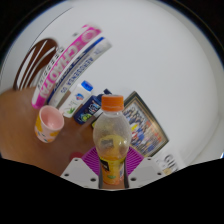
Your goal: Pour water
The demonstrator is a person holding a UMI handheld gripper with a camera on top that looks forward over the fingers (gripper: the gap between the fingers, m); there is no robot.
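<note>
A clear bottle (111, 140) with an orange cap and yellow-orange drink stands upright between the fingers of my gripper (112, 168). Both magenta pads (94, 163) press against its sides, so the gripper is shut on it. The bottle appears lifted above the brown table (20, 130). A pink and cream cup (48, 124) stands to the left, beyond the fingers. The bottle's base is hidden below the fingers.
A blue-capped bottle (84, 100) stands behind the cup. A pink and white snack pack (68, 62) leans at the back left. A dark printed box (146, 122) lies just right of the held bottle. A white wall rises behind.
</note>
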